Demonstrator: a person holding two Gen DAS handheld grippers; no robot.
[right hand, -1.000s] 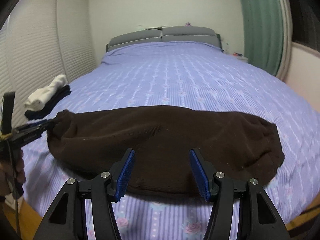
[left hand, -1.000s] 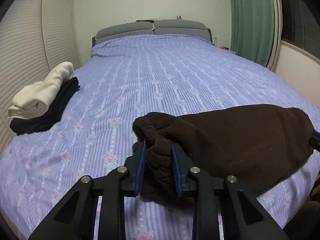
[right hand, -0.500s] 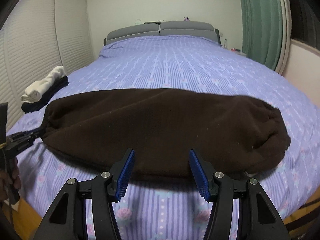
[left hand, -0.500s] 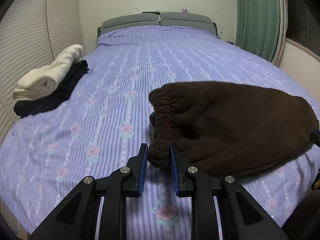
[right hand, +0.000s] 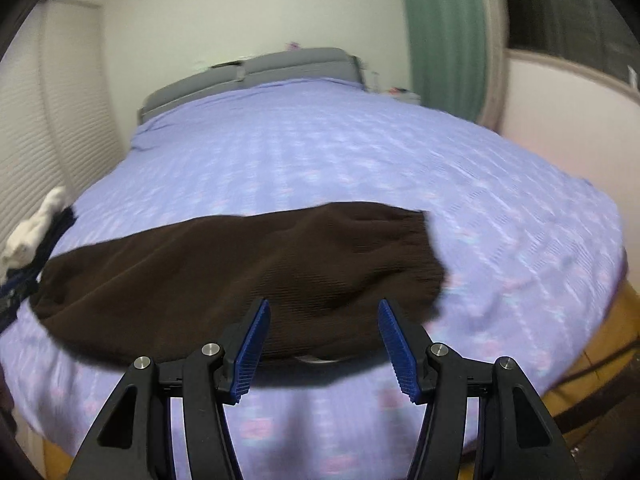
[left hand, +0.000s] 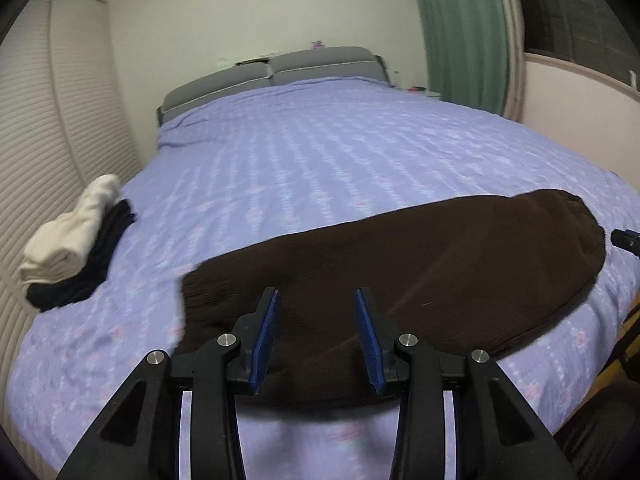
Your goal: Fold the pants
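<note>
Brown pants (left hand: 420,280) are laid flat across the near edge of the bed (left hand: 340,168), stretched sideways as one long band. One end is seen near the bed's near right corner in the left wrist view; the other end lies toward the left edge.

Left gripper (left hand: 316,332): jaws parted, nothing between the blue pads; the tips are held just over the near hem of the pants. Right gripper (right hand: 322,344): jaws spread wide, nothing held, likewise poised over the near hem. Contact with the cloth cannot be told for either.

A stack of folded clothes (left hand: 76,240), white on black, is noted at the left edge of the bed, well apart from the pants.

Judged state: pants flattened, next fold not yet begun.

Risks noted:
- Near hem lies close to the bed's edge; a pull toward the person could slide the cloth off the mattress.
- Cloth is thick and layered; a shallow pinch may take only the top layer, so the fold would open unevenly.
- The sheet beneath may be caught along with the pants if the pads are pressed too deep.
- Both views are blurred, so hem position is uncertain.
</note>
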